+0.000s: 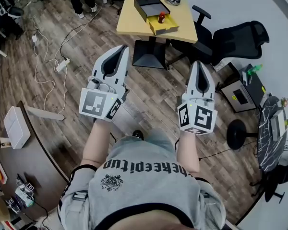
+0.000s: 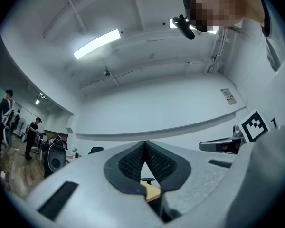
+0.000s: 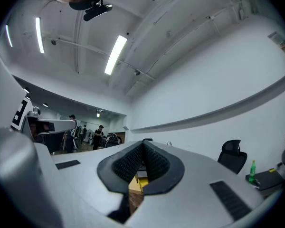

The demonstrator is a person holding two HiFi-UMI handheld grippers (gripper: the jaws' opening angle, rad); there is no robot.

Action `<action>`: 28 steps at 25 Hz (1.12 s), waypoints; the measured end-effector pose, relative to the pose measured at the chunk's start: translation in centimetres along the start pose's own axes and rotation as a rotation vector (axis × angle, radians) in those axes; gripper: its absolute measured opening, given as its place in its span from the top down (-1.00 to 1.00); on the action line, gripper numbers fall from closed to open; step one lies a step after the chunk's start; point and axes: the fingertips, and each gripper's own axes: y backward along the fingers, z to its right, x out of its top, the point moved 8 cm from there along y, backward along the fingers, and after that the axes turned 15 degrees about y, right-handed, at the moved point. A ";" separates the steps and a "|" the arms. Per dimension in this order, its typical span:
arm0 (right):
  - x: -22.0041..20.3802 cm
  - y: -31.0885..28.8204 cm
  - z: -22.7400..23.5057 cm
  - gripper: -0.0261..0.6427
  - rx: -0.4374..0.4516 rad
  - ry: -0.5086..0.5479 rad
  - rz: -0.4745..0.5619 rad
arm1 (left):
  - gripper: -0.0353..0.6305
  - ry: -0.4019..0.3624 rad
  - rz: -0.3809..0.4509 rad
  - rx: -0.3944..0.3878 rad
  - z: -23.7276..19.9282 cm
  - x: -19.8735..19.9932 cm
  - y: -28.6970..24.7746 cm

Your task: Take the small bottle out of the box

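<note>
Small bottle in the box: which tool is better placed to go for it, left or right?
Right, marginally. Right tool sights the yellow box holding the small bottle; left tool sees only table edge. Both shut, far off.

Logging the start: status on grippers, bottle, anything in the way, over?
Both shut, empty: left gripper, right gripper, well short of the yellow table. Small bottle upright in the box there. Black chair beside the table, not between.

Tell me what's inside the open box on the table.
A small red bottle stands upright in the open box on the yellow table. Whether anything smaller lies beside it is too far off to tell.
</note>
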 end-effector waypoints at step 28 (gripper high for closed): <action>-4.6 -21.1 5.8 0.92 0.045 0.007 0.040 | 0.88 -0.025 0.016 0.049 -9.0 -3.3 -18.4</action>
